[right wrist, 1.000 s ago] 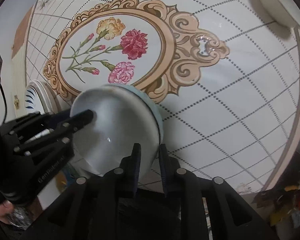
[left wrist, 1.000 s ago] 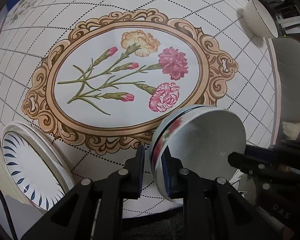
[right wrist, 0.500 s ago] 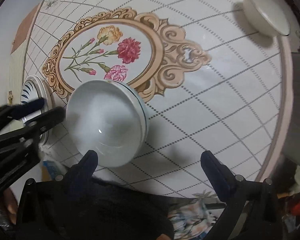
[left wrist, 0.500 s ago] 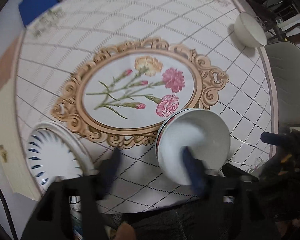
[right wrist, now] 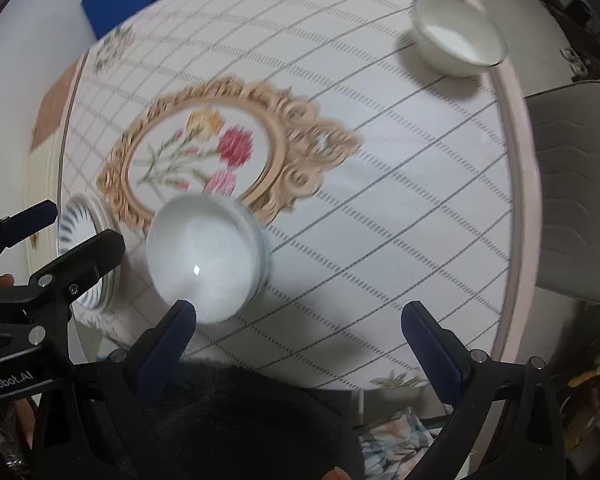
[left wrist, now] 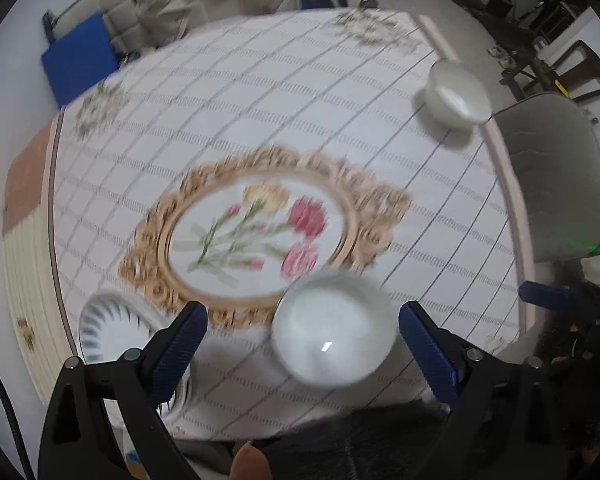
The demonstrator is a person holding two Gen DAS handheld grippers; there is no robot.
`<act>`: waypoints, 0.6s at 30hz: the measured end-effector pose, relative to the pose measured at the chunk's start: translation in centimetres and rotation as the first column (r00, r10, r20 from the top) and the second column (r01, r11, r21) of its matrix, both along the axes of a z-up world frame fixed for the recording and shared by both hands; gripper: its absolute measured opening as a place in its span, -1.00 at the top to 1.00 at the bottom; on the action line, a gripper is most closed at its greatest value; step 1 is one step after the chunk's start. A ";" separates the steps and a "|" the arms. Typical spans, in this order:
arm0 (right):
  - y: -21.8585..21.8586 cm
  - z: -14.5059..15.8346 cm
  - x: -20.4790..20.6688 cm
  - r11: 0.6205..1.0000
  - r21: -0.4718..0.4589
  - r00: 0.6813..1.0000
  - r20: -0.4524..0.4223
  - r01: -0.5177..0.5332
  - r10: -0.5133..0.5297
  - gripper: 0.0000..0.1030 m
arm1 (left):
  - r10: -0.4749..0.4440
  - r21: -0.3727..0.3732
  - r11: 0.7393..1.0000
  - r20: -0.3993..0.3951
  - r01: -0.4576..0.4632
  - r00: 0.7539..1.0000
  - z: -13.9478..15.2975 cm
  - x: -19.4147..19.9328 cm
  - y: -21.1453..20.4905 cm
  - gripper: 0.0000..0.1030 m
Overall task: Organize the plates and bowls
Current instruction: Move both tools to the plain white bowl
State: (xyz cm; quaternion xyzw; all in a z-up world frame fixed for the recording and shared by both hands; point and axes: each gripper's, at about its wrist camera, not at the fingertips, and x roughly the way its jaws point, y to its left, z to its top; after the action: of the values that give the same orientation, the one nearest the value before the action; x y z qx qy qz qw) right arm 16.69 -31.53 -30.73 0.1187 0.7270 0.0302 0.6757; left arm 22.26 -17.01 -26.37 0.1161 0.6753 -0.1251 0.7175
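The near white bowl stands upright on the tablecloth, close to the table's near edge and just below the gold-framed carnation print. Nothing grips it. A blue-patterned plate lies to its left, also at the near edge, apart from the bowl; the views are too blurred to say whether it is one plate or a stack. A second white bowl sits well apart at the far right edge of the table, beside a grey chair.

As a judgement, the task looks only partly done: one bowl is set down near the plate, while the far bowl is not yet gathered with it, and the two bowls are not stacked. Bringing the far bowl over seems the likely remaining work.

The left gripper is spread wide, its blue pads on either side of the near bowl in the view yet raised clear of it, holding nothing. The right gripper is equally wide apart and empty, its left pad appearing just at the bowl's near rim; whether it touches cannot be told.
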 end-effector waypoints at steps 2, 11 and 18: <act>-2.2 0.5 1.2 0.999 -0.007 0.999 0.020 0.036 -0.035 -1.00 | -0.031 -0.001 1.000 0.021 0.031 0.999 0.4 1.7 -2.2 -0.91; -14.7 -1.3 8.8 0.966 -0.096 0.969 0.073 0.241 -0.235 -1.00 | -0.163 0.049 0.986 0.079 0.160 0.983 -1.2 11.6 -13.7 -0.91; -21.2 -6.1 14.8 0.943 -0.052 0.944 0.039 0.330 -0.328 -1.00 | -0.199 0.019 0.980 -0.025 0.199 0.980 -7.7 18.1 -20.4 -0.91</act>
State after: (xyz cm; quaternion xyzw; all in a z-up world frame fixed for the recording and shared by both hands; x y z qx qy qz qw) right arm 31.46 -52.70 -36.87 0.2184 0.6873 -0.1020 0.6852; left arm 40.33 -37.38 -34.04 0.1894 0.6697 -0.1902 0.6924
